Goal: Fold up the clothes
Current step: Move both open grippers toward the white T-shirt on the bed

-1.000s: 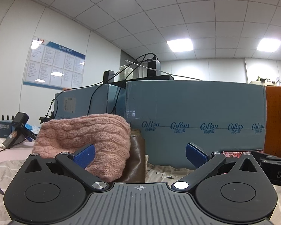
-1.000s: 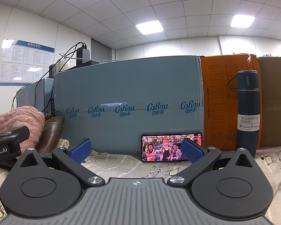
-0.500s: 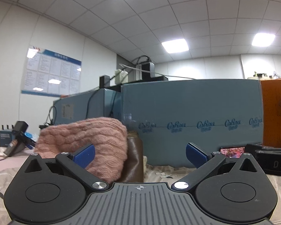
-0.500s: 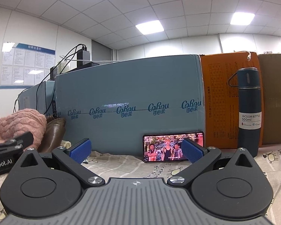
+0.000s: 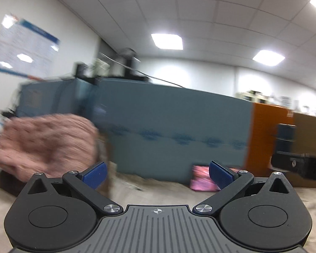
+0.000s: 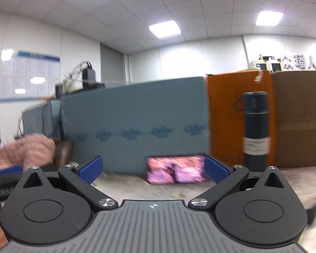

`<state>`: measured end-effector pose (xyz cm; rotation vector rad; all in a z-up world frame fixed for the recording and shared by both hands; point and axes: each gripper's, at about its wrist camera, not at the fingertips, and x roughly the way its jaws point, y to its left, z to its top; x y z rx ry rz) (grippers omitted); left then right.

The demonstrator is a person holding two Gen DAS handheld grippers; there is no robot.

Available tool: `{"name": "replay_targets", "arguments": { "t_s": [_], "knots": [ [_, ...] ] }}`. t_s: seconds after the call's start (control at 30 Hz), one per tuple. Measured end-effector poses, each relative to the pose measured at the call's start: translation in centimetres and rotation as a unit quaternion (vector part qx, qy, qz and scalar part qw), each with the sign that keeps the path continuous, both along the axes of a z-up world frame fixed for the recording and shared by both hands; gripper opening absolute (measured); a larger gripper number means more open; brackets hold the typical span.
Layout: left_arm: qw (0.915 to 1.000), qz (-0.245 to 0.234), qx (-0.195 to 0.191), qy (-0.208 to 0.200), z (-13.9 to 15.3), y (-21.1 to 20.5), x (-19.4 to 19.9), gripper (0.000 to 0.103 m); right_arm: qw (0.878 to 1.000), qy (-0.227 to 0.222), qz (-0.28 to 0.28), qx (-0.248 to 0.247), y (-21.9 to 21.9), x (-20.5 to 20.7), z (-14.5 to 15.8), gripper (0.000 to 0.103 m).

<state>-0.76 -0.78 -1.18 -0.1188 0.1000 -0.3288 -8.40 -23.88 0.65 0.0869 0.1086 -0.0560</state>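
Both frames motion-blurred. Left tool (image 5: 157,174) released, blue fingers (image 5: 94,175) spread wide, nothing between them; it is tilted, so the scene slants. Right tool (image 6: 153,169) also released, fingers (image 6: 90,169) wide apart and empty.

Pink knit garment (image 5: 46,143) sits bunched in a heap toward the left end of the counter (image 5: 155,187), not spread flat. In the left wrist view it lies just beyond the left finger, apart from it as far as the blur lets me judge. A brown item (image 6: 63,151) leans against the garment's right side, identity unclear. In the right wrist view the garment (image 6: 25,150) is far left, well apart from the right tool.

Counter is covered with a pale printed cloth (image 6: 137,187). Along the far edge stands a big blue-grey box (image 6: 134,122), with an orange box (image 6: 225,116) touching it on the right, then a brown cardboard box (image 6: 301,118) further right. A phone (image 6: 176,169) with a lit pinkish screen is propped on its long side against the base of the blue-grey box, near the right tool's right finger in view. A dark blue bottle (image 6: 256,126) stands upright in front of the orange box toward the right end.

Part of the other tool's black body (image 5: 299,164) pokes in at the right of the left wrist view.
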Motion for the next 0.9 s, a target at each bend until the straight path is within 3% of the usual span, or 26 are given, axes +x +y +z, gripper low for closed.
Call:
{"name": "replay_targets", "arguments": {
  "t_s": [0.23, 0.33, 0.43, 0.6, 0.7, 0.83, 0.9],
  "knots": [
    [0.9933, -0.105, 0.013, 0.046, -0.4, -2.8, -0.7, 0.103, 0.989, 0.107, -0.096, -0.018, -6.4, -4.1, -0.1, 0.103],
    [0.9870, -0.144, 0.026, 0.067, -0.7, -4.3, -0.9, 0.103, 0.978, 0.132, -0.155, 0.034, -10.8, -4.8, -0.4, 0.103],
    [0.9791, -0.182, 0.036, 0.082, -0.8, -5.7, -1.2, 0.103, 0.968, 0.120, -0.198, 0.093, -14.2, -6.2, -1.6, 0.103],
    [0.9620, -0.248, 0.045, 0.105, -0.6, -8.8, -1.1, 0.101, 0.947, 0.152, -0.221, 0.176, -17.8, -5.0, -2.0, 0.103],
    [0.9487, -0.288, 0.053, 0.119, -0.6, -11.2, -1.0, 0.096, 0.942, 0.174, -0.235, 0.167, -18.9, -2.7, -2.3, 0.101],
    [0.9305, -0.333, 0.061, 0.139, -0.8, -14.1, -0.7, 0.090, 0.923, 0.210, -0.273, 0.173, -21.6, -0.5, -3.3, 0.098],
    [0.9229, -0.348, 0.066, 0.151, -1.2, -15.4, -0.5, 0.089, 0.915, 0.229, -0.285, 0.172, -22.7, 0.0, -4.1, 0.088]
  ]
}}
